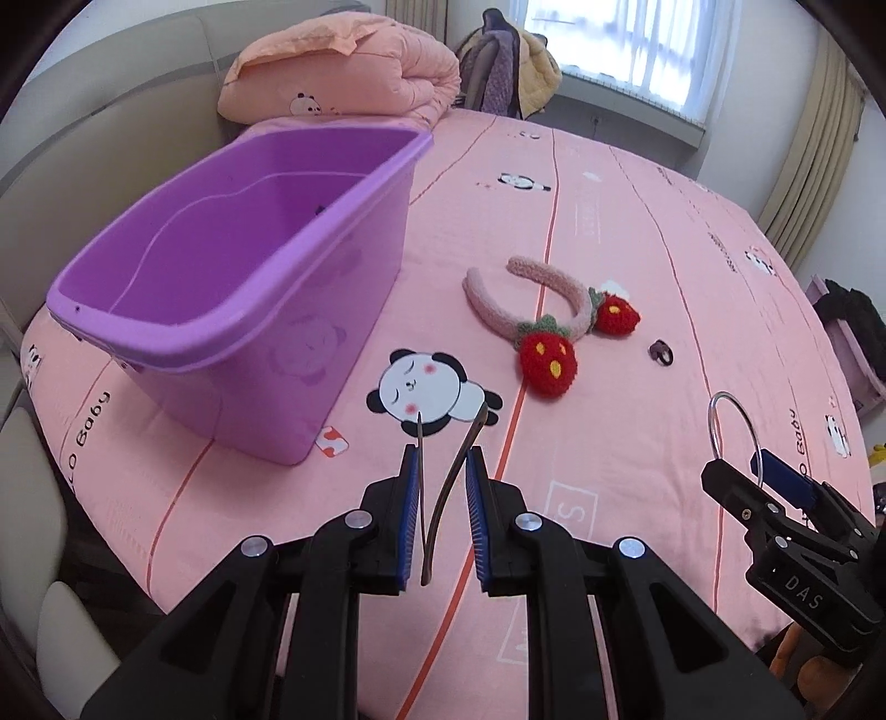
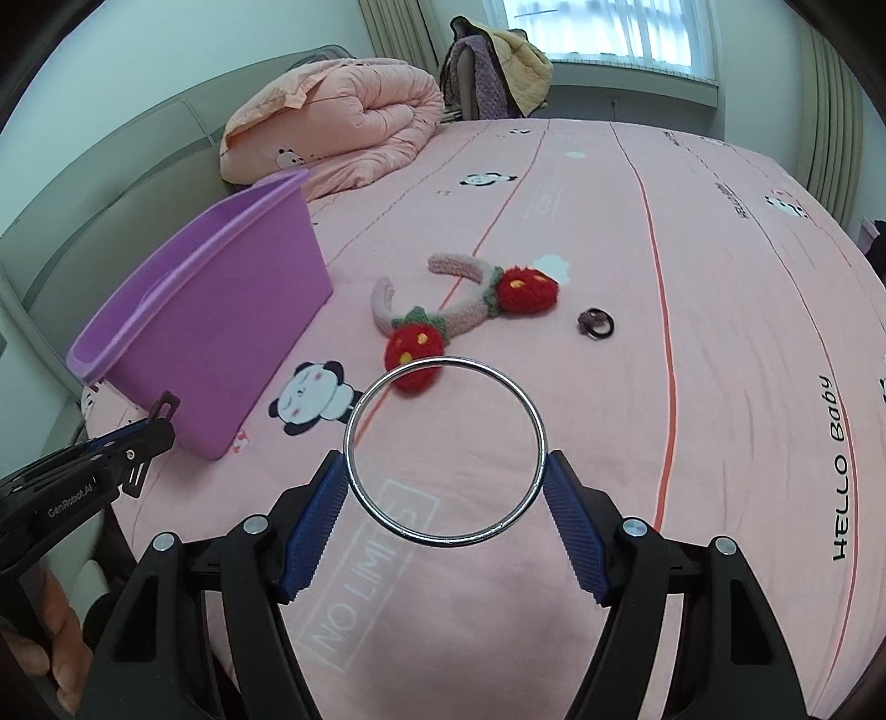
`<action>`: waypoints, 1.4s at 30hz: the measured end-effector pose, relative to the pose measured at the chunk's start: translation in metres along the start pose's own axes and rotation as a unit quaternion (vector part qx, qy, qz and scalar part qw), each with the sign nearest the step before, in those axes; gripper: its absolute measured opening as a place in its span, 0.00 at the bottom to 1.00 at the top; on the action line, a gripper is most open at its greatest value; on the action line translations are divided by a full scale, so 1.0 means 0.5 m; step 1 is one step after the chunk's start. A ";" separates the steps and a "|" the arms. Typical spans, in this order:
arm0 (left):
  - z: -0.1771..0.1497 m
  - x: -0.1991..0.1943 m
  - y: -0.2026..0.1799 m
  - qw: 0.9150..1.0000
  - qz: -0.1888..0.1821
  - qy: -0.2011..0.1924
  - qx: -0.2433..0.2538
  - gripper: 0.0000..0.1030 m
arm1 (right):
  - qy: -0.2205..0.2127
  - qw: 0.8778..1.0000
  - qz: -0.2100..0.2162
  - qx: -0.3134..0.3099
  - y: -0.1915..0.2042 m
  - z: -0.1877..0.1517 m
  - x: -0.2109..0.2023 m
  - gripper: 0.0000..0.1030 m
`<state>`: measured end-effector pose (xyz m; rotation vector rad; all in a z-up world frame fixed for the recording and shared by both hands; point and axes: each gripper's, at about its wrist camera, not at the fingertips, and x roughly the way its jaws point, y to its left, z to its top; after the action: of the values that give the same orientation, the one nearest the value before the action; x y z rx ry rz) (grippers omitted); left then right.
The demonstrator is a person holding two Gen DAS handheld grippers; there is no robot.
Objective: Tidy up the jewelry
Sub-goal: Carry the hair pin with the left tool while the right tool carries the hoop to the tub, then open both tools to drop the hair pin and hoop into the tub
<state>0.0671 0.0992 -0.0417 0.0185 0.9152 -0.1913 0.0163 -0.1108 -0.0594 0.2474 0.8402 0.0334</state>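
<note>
i'm gripping a thin headband (image 1: 429, 498) in my left hand-held gripper (image 1: 443, 520) and a silver bangle (image 2: 444, 450) across its width in my right hand-held gripper (image 2: 444, 520), both near the purple bin (image 1: 221, 310) for dropping in.

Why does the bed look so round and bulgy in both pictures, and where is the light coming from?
Left wrist view: the fisheye lens bends the bed sheet into a dome and darkens the corners; the window is washed out white. Right wrist view: same bulge; daylight from the window puts thin glints on the silver bangle held in the right gripper.
</note>
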 end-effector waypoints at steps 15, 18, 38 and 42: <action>0.151 -0.083 0.188 0.995 0.060 -0.064 -0.054 0.17 | -0.033 0.989 0.110 -0.096 0.255 0.258 0.026 0.68; 0.179 -0.061 0.240 0.993 0.071 -0.053 -0.073 0.17 | -0.026 0.985 0.120 -0.121 0.317 0.299 0.066 0.67; 0.228 0.121 0.373 0.986 0.109 0.039 -0.120 0.21 | 0.097 0.976 0.099 -0.166 0.490 0.369 0.335 0.68; 0.227 0.126 0.368 0.986 0.118 0.036 -0.115 0.24 | 0.103 0.976 0.084 -0.171 0.496 0.367 0.348 0.68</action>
<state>0.2251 0.2590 -0.0341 -0.0794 0.9937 0.1369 0.2854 0.1144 -0.0123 -0.0117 1.0022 0.3646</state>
